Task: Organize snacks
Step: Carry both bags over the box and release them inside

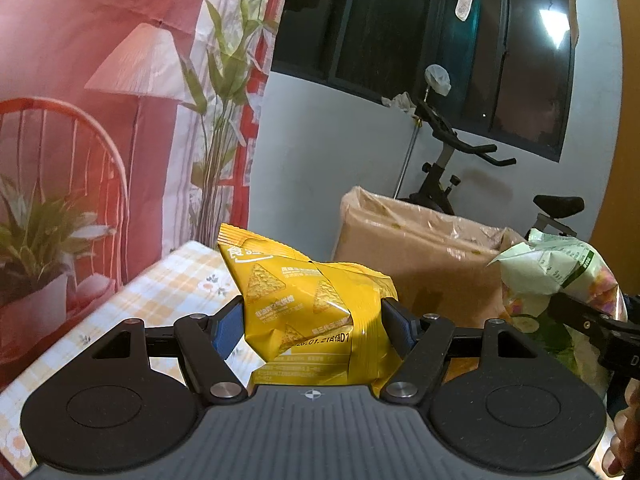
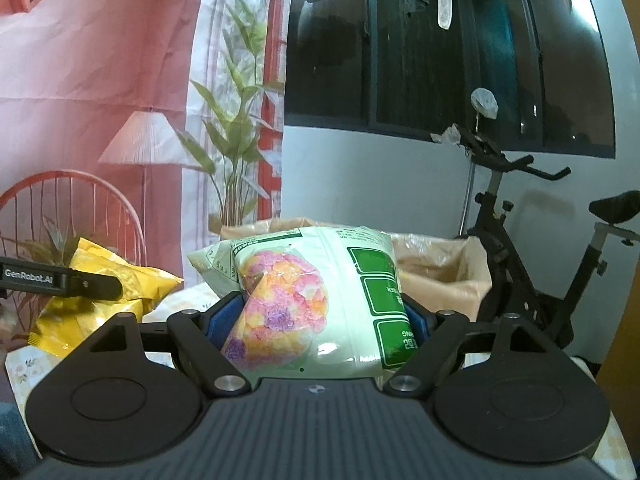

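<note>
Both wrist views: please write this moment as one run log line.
left tool: shut on yellow chip bag | right tool: shut on green snack bag | both bags lifted

Exercise bike point(image 2: 532, 240) beside lined cardboard box point(image 1: 416, 256)

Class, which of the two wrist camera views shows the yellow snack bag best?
The left wrist view: the yellow snack bag sits centre frame, clamped in the left gripper, its print readable. The right wrist view shows it only at the left edge, partly hidden by a gripper finger.
</note>
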